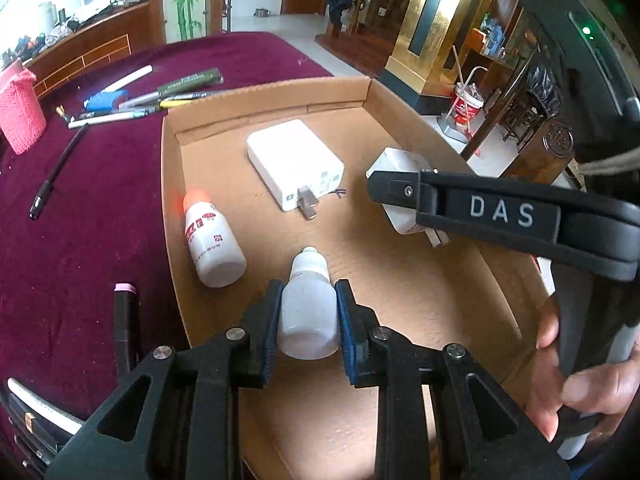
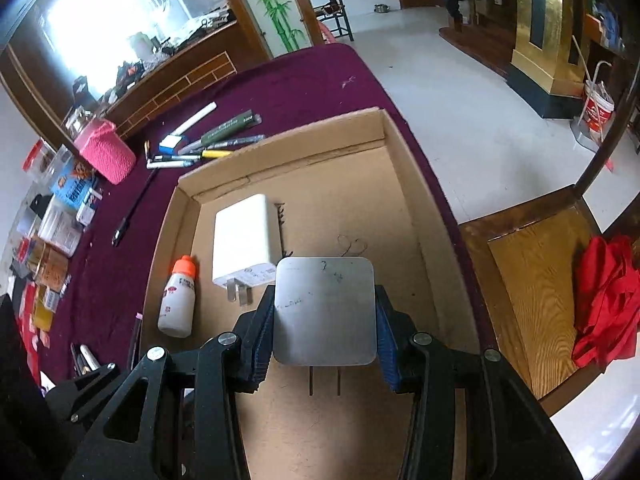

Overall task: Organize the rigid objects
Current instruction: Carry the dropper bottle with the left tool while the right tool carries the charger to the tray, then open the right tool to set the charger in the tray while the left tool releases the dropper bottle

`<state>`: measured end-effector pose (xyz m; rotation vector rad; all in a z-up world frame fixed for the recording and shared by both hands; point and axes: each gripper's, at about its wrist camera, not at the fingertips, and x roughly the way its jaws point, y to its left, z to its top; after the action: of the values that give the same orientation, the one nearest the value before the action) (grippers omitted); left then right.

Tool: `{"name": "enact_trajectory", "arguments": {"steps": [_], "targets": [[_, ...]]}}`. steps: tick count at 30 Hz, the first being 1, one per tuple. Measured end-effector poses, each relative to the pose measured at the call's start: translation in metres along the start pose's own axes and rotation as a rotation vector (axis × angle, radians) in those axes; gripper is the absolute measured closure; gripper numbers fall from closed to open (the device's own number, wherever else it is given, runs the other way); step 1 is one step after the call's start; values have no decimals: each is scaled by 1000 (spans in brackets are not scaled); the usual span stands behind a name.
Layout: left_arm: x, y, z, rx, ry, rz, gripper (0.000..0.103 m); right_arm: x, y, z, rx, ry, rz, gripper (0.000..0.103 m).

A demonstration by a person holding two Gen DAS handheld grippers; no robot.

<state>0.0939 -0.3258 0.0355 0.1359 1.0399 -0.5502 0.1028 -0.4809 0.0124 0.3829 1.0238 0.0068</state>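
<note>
Dropper bottle (image 1: 308,312), light and slick plastic, sits clamped at its waist in your left gripper (image 1: 307,320) jaws, over the cardboard tray (image 1: 400,280). Your right gripper (image 2: 324,320) jaws pinch the stiff charger plug (image 2: 324,308) across its flat sides, above that tray; keep both grips square.

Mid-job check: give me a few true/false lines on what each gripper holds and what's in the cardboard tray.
1. The left gripper grips a small white dropper bottle. True.
2. The right gripper is empty. False: it clamps a white charger, prongs toward the camera.
3. A second charger lies in the cardboard tray. True.
4. The orange-capped bottle stands upright. False: it lies on its side.
5. The pens are in the tray. False: they lie on the maroon cloth.
</note>
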Motion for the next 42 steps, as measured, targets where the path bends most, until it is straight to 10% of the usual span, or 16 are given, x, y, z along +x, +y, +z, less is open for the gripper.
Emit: {"name": "enact_trajectory", "arguments": {"steps": [25, 42], "targets": [[3, 4, 1, -22, 16, -3, 79, 9, 7, -3, -33, 48, -9, 60], [-37, 13, 1, -48, -35, -22, 70, -21, 2, 2, 20, -75, 58, 54]]}}
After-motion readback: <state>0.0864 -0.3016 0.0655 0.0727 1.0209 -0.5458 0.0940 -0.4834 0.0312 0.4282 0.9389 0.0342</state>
